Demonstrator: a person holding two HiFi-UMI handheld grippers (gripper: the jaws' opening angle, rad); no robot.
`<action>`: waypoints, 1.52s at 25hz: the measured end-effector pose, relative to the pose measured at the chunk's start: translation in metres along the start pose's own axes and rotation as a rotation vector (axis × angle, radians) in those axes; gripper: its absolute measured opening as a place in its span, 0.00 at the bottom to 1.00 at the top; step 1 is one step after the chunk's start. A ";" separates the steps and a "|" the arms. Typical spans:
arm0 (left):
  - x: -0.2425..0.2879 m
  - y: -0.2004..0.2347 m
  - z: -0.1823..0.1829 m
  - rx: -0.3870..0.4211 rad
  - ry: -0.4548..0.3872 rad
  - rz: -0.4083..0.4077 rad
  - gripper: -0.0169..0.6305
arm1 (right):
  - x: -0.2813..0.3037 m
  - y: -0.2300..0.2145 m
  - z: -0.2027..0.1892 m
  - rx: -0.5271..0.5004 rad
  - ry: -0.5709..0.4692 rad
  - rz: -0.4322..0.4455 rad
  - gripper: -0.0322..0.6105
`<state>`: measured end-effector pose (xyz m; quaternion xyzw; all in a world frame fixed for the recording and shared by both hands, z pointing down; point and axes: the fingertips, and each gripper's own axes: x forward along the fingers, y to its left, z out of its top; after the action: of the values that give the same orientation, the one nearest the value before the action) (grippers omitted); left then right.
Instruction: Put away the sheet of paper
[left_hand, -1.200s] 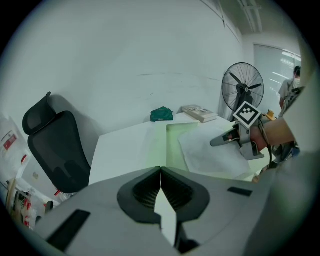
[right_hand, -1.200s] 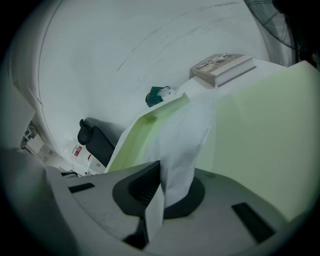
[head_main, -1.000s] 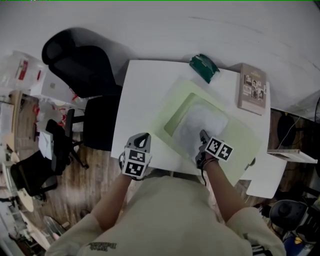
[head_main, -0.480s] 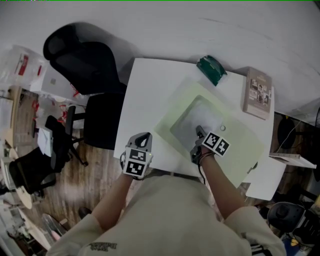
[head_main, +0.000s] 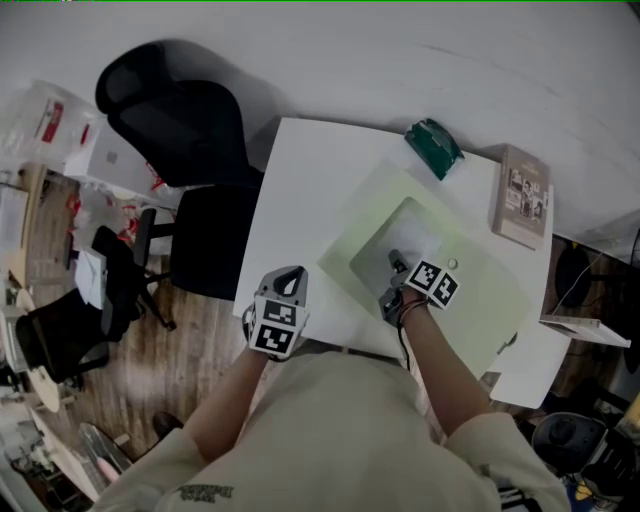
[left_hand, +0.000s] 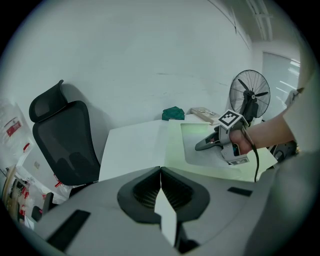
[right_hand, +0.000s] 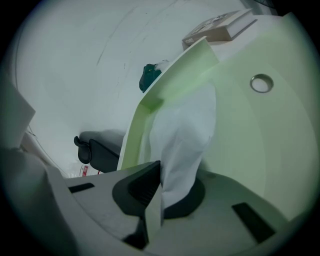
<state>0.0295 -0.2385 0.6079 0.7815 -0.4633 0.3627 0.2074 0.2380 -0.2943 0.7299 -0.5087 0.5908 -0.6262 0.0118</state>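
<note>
A pale green folder (head_main: 480, 300) lies open on the white table (head_main: 290, 190), with a white sheet of paper (head_main: 420, 235) in its middle. My right gripper (head_main: 394, 260) is over the folder, shut on the sheet's near edge. In the right gripper view the sheet (right_hand: 185, 130) rises from the closed jaws (right_hand: 160, 167) and bulges under the folder's raised flap (right_hand: 167, 82); a round snap (right_hand: 261, 83) shows on the folder's face. My left gripper (head_main: 289, 274) hangs at the table's near-left edge, shut (left_hand: 161, 172) with nothing in it.
A dark green pouch (head_main: 433, 148) and a book (head_main: 526, 195) lie at the table's far side. A black office chair (head_main: 180, 130) stands left of the table. A standing fan (left_hand: 250, 95) is beyond the table's right end. White sheets (head_main: 530, 355) stick out under the folder at right.
My right gripper has moved left and away from me across the folder, taking the sheet's edge with it. The left gripper has stayed where it was.
</note>
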 end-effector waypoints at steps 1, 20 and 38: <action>-0.001 0.000 0.000 0.002 -0.002 -0.002 0.06 | 0.000 0.000 -0.001 -0.015 0.010 0.000 0.09; -0.013 0.004 0.046 0.063 -0.116 -0.051 0.06 | -0.075 0.002 0.024 -0.575 0.014 -0.260 0.50; -0.092 0.001 0.156 0.174 -0.409 -0.072 0.06 | -0.180 0.176 0.038 -0.897 -0.224 -0.027 0.27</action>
<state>0.0595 -0.2896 0.4365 0.8698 -0.4342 0.2279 0.0537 0.2467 -0.2646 0.4770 -0.5354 0.7920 -0.2499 -0.1539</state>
